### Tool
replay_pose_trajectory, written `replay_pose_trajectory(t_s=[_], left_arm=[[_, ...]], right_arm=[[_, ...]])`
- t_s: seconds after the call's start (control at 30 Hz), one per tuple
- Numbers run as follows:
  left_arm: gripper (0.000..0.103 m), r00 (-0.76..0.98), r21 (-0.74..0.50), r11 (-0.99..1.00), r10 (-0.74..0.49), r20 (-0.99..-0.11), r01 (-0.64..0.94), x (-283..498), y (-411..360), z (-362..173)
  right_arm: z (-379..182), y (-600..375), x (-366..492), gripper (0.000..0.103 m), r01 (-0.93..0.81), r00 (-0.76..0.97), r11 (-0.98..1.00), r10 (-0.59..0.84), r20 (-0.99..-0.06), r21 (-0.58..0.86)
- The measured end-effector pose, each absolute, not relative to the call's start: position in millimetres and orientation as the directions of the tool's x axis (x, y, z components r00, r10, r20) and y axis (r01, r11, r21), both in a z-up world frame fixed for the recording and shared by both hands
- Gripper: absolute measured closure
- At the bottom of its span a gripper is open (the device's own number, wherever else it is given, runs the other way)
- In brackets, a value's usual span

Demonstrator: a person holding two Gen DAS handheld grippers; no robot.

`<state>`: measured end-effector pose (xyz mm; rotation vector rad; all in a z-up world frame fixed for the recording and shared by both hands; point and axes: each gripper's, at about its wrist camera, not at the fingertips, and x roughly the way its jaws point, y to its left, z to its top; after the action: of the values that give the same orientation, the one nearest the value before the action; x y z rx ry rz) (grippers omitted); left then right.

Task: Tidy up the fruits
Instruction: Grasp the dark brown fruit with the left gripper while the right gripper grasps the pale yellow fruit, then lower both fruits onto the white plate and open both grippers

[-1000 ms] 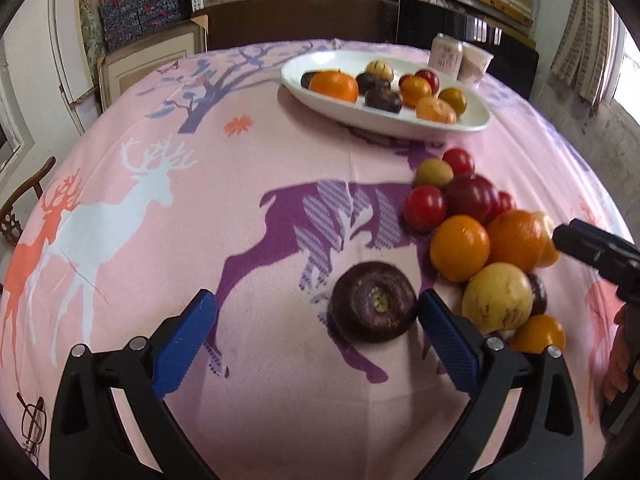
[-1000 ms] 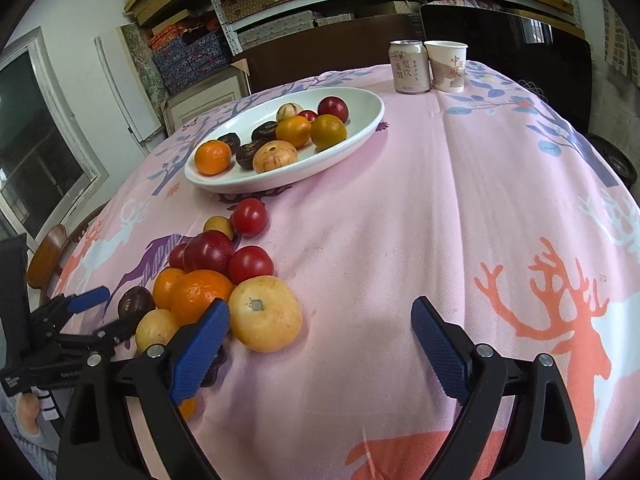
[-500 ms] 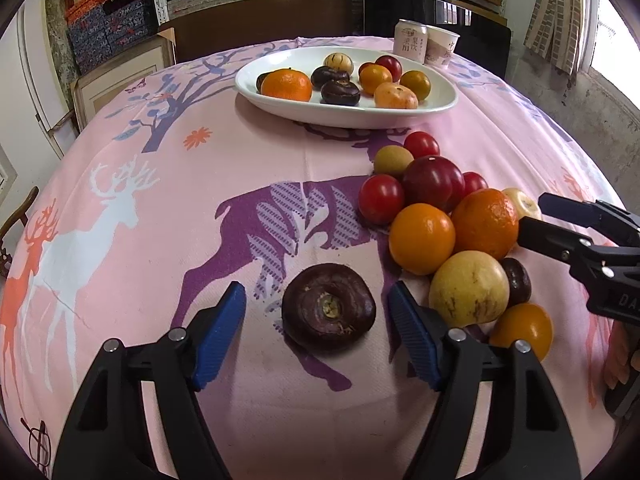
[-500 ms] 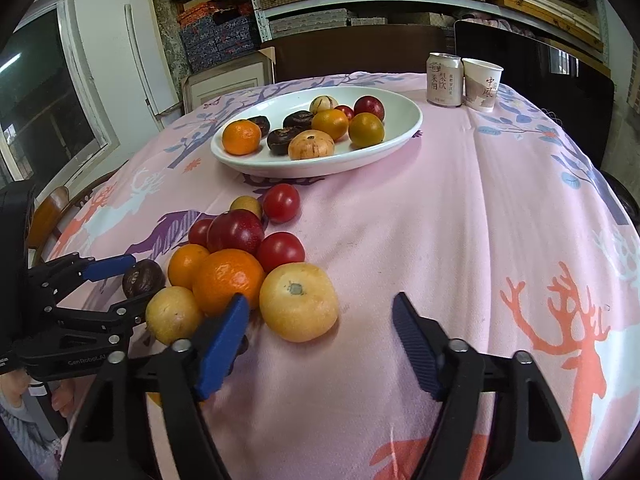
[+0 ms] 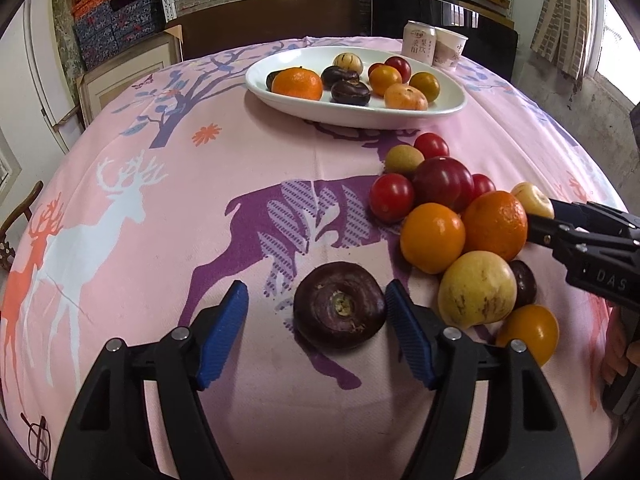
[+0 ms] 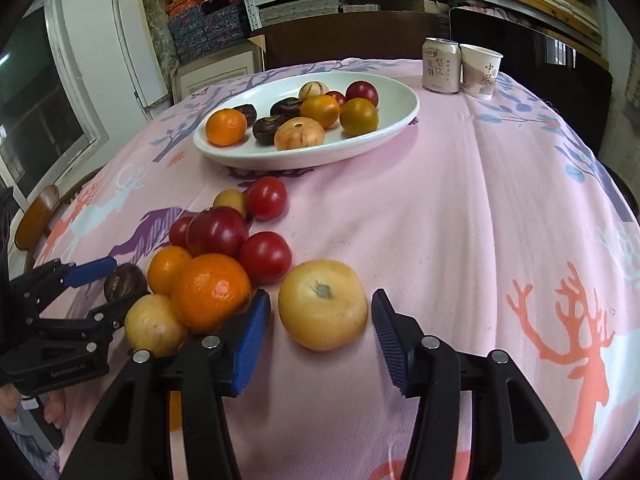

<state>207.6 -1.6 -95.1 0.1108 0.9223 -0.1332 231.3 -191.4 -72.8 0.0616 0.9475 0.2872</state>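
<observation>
A dark purple fruit lies on the pink deer-print cloth between the pads of my left gripper. Its jaws are closing: the right pad touches the fruit, the left pad stands well off it. My right gripper is closing around a pale yellow-orange fruit, with a thin gap on each side. Between the two grippers sits a pile of oranges, tomatoes and yellow fruit. A white oval plate with several fruits stands farther back.
A drink can and a paper cup stand behind the plate. The right gripper's fingers reach into the pile's right edge. A wooden chair stands off the table's left. Shelves and boxes line the back wall.
Both grippers' jaws have narrowed from wide open to close around their fruits. Neither fruit has left the cloth.
</observation>
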Motion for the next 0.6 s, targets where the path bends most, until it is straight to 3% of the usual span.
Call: replay_pose_trajectory(t_s=[0.03, 0.07, 0.13, 0.27, 0.6], left_arm=[[0.034, 0.597, 0.035, 0.986, -0.069, -0.799, 0.162, 207, -2, -95], [0.034, 0.597, 0.03, 0.986, -0.074, -0.799, 0.162, 207, -1, -95], [0.038, 0.598, 0.022, 0.986, -0.082, -0.797, 0.165, 205, -2, -94], [0.061, 0.601, -0.018, 0.982, -0.13, -0.789, 0.187, 202, 0, -91], [0.061, 0.637, -0.037, 0.985, -0.138, -0.758, 0.169, 197, 4, -84]], right_arm=[[-73, -191, 230, 0.05, -0.216, 0.551, 0.96, 0.271, -0.789, 0.178], [-71, -191, 229, 0.06, -0.222, 0.555, 0.958, 0.276, -0.784, 0.18], [-69, -190, 228, 0.061, -0.237, 0.561, 0.955, 0.286, -0.777, 0.18], [-66, -193, 224, 0.061, -0.235, 0.575, 0.954, 0.291, -0.765, 0.187], [-67, -206, 225, 0.061, -0.191, 0.581, 0.955, 0.297, -0.758, 0.228]])
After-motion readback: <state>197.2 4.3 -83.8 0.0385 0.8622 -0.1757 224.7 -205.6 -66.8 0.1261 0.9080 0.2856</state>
